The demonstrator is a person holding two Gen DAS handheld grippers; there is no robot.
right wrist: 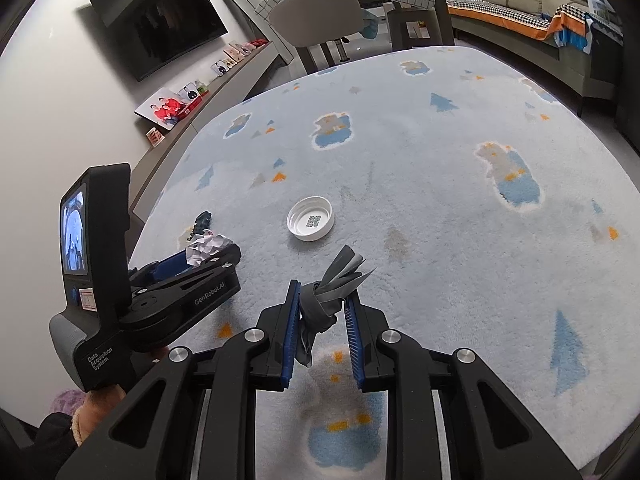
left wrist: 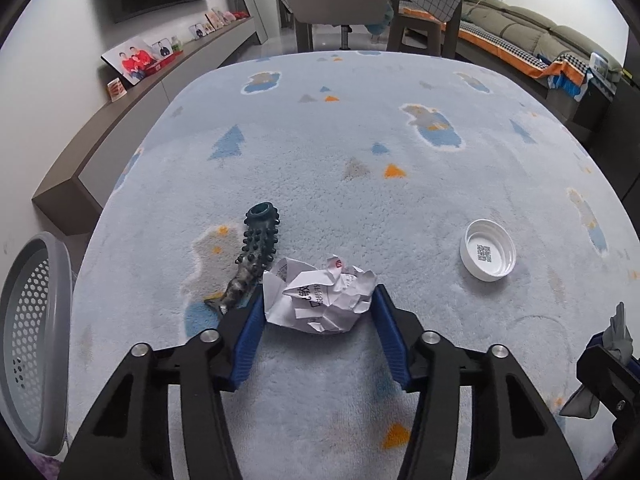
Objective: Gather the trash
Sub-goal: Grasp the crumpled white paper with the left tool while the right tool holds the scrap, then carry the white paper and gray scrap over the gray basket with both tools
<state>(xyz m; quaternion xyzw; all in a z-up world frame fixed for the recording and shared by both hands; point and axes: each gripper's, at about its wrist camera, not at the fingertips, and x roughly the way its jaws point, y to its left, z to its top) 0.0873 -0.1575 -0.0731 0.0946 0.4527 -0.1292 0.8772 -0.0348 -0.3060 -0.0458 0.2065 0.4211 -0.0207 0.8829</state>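
My left gripper (left wrist: 320, 300) pinches the crumpled paper (left wrist: 320, 300) near the rug's (left wrist: 360, 140) near edge — light, springy, best squeezed across its bulk; my right gripper (right wrist: 323, 304) holds a limp grey wrapper (right wrist: 332, 288) — soft, slippery.

- Pale blue rug (left wrist: 360, 128) with tree and cloud motifs
- Crumpled paper (left wrist: 320, 296) beside a dark studded tube (left wrist: 256, 248)
- White cap (left wrist: 488, 250), upturned, well apart
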